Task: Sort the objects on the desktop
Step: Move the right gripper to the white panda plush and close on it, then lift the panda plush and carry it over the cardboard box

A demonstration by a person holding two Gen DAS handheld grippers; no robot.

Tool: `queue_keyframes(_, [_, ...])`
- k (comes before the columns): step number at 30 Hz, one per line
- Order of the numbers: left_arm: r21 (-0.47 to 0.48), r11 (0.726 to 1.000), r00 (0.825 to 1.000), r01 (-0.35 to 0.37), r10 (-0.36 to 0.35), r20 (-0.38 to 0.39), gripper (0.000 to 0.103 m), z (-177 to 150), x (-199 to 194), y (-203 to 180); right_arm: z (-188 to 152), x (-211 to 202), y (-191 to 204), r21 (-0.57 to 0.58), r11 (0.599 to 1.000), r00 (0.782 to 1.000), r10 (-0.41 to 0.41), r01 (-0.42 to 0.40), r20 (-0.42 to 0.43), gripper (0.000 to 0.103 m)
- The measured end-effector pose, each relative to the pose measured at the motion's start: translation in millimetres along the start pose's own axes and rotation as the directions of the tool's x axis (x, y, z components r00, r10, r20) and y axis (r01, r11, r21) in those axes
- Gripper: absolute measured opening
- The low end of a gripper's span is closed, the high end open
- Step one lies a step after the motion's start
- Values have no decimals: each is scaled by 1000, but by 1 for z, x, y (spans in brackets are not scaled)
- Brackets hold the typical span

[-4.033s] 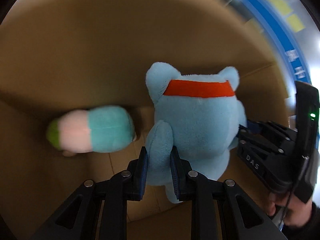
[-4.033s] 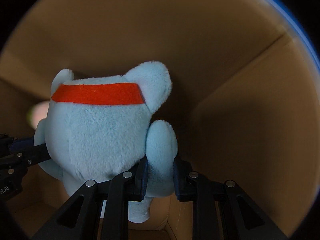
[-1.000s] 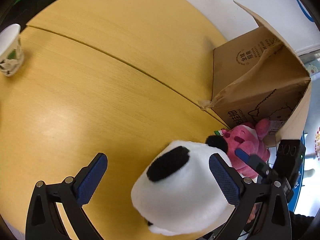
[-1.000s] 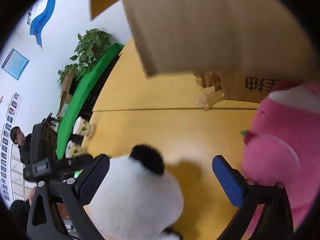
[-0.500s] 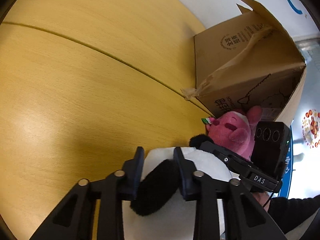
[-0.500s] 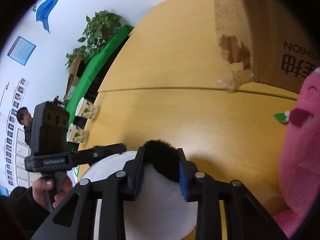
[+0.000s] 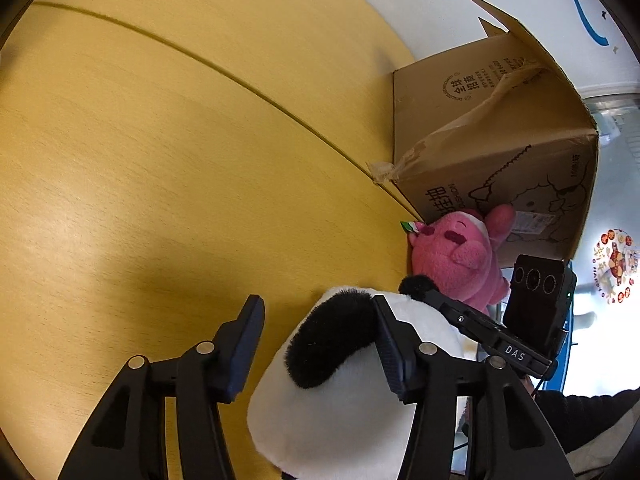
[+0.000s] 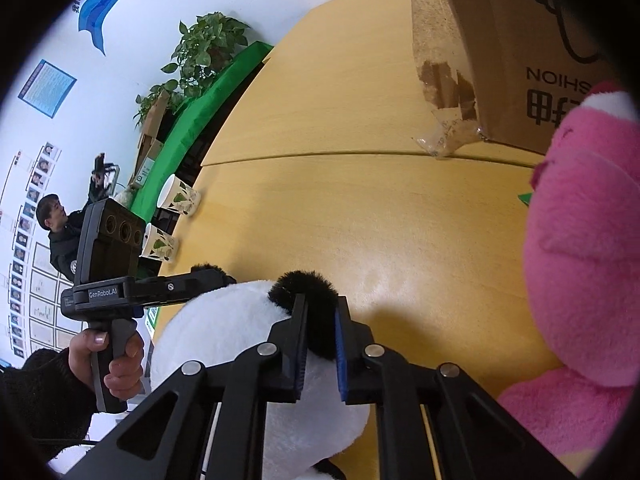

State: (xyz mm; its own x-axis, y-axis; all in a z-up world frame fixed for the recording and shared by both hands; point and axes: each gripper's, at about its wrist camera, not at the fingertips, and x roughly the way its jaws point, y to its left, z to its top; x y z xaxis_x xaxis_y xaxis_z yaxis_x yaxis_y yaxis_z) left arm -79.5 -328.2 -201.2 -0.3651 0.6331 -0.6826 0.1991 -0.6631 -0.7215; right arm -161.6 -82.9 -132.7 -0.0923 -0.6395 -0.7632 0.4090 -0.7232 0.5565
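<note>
Right tongs (image 8: 320, 344): closed narrow on one black ear of the panda plush (image 8: 240, 344), lower centre of the right wrist view; pads pinch the fur from both sides.
Left tongs (image 7: 316, 344): fairly wide apart in the left wrist view; the right pad lies against the panda's other black ear (image 7: 332, 340), the left pad stands clear over bare wood. No grip shown on this side.
Panda plush: lower centre of both views, at the near edge of the worktop (image 7: 160, 160); whether it rests on the wood or is lifted cannot be told.
Pink plush (image 7: 456, 256): right of frame, just beside the panda and against the foot of the cardboard box (image 7: 500, 152).
Box: stands at upper right of the left wrist view, flaps up; its inside is not visible.
Paper cups (image 8: 178, 200): two, left of frame in the right wrist view, well apart from the toys.
Step in hand (judged): taking hold of the panda by its ears, presumably for the box.
Next move calls for: the left tongs to close on their ear so both sides carry the soft, bulky body evenly; then clearance over the box flap.
</note>
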Motion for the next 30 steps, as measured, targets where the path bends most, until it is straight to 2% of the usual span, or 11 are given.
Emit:
queue_keyframes(2, [-16,999,999,43,-44,-18,27,-1,4,2,-2,-1,2,-2,1000,1000,-9,9,-1,7])
queue_keyframes(4, [-17,998,998,58,-58,-24,22,-2,5,-1,-5,-4,8,-13,1000,1000,-22,22,1,7])
queue_keyframes(5, [-7,999,998,53,-54,-25,17,-3,5,-5,-8,-9,11,-18,1000,1000,-25,25,6,7])
queue_keyframes(8, [19,999,999,37,-36,-30,12,-8,-2,-18,-19,-27,22,-32,999,999,-34,35,23,6])
queue_keyframes(12, [70,997,999,34,-32,-37,11,-26,-22,-52,-40,-72,37,-61,997,996,-44,49,75,5])
queue_keyframes(18, [166,984,997,61,-54,-47,9,-58,-52,-133,-61,-157,48,-47,995,980,-73,83,184,5])
queue_keyframes(23, [307,946,994,106,-94,-54,6,-75,-68,-231,-63,-254,55,-77,989,940,-97,129,327,6])
queue_keyframes(25, [367,922,992,127,-115,-55,6,-81,-74,-272,-63,-292,59,-103,984,918,-96,146,385,5])
queue_keyframes(26, [396,908,991,137,-125,-57,1,-83,-77,-293,-64,-311,62,-126,980,907,-88,153,413,5])
queue_keyframes(29, [469,865,983,180,-181,-43,0,-87,-96,-345,-71,-369,74,-217,959,868,-53,183,495,1])
queue_keyframes(30, [473,864,984,172,-174,-39,0,-89,-94,-351,-73,-384,77,-241,951,857,-44,194,513,1])
